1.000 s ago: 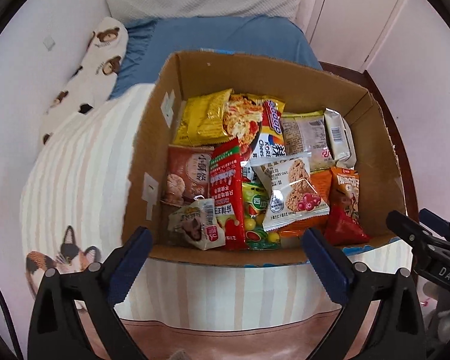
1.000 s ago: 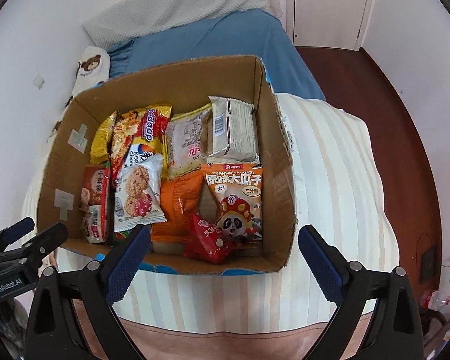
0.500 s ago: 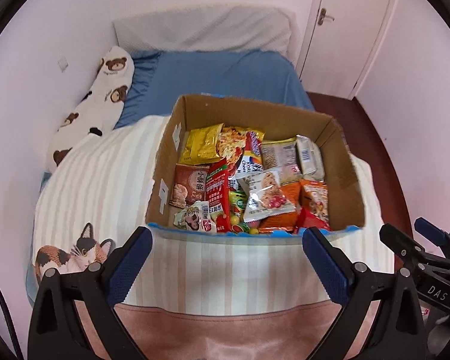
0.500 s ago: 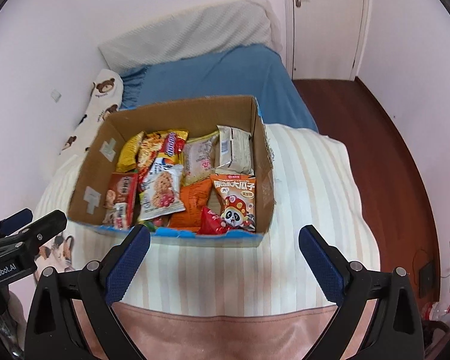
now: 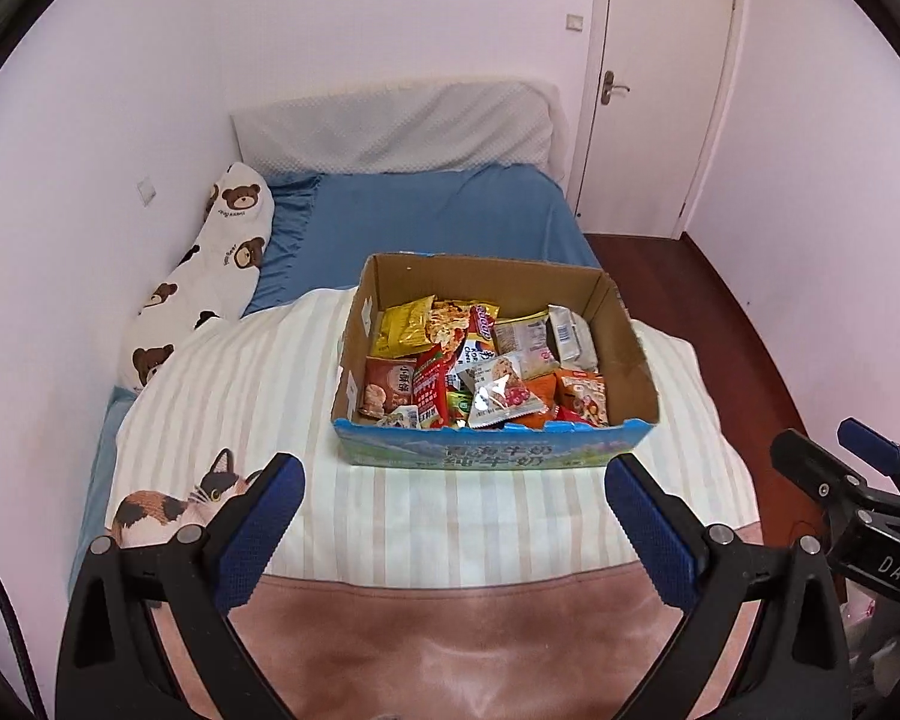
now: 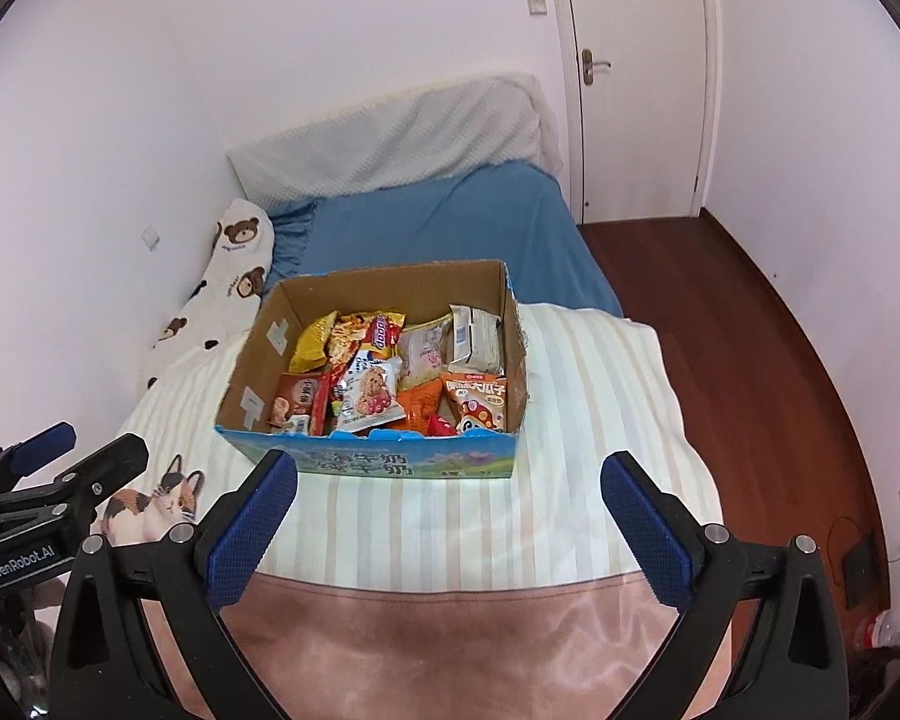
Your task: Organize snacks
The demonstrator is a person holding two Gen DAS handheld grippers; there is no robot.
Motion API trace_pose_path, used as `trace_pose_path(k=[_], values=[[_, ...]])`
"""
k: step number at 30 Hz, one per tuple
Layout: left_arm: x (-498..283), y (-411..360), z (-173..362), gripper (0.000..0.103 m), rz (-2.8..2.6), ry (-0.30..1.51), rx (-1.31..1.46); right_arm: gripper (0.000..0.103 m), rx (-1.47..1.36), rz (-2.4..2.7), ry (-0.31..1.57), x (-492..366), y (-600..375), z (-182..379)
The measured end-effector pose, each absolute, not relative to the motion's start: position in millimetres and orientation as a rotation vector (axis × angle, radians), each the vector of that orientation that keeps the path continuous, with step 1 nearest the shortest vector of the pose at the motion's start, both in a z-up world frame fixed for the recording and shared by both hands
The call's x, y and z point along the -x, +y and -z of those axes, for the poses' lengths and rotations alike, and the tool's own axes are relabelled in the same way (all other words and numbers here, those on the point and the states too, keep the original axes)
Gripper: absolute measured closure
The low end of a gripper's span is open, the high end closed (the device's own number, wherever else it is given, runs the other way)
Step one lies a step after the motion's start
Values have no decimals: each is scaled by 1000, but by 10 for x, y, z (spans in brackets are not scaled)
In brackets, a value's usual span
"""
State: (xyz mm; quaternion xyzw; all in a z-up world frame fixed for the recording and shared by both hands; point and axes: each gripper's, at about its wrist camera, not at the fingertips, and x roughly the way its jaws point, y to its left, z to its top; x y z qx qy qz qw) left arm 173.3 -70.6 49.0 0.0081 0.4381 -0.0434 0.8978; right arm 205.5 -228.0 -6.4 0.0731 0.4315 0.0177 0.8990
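An open cardboard box (image 5: 492,456) (image 6: 390,462) with a blue printed front sits on the striped blanket on the bed. It is full of snack packets: a yellow bag (image 5: 402,333), a red packet (image 5: 432,387), a clear cookie packet (image 5: 501,390) (image 6: 369,393), an orange panda bag (image 6: 477,402) and a white wrapped pack (image 6: 477,333). My left gripper (image 5: 453,516) hangs open in front of the box with nothing between its fingers. My right gripper (image 6: 447,510) is open too, beside the left one and well back from the box.
A bear-print pillow (image 5: 210,276) lies along the left wall and a cat picture (image 5: 180,498) is on the blanket's near left. Blue sheet (image 5: 438,222) and a white headboard cushion lie beyond the box. Wooden floor (image 6: 750,360) and a closed door (image 6: 636,78) are to the right.
Both grippers have pulled back and up from the box, which now looks smaller and farther away. More of the bed, walls and door shows. Both stay open.
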Motion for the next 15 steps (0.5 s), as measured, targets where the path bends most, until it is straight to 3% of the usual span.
trace_pose_path(k=[15], values=[[-965, -673, -896, 0, 63, 820, 6, 0, -124, -63, 795, -1220, -2169, -480]])
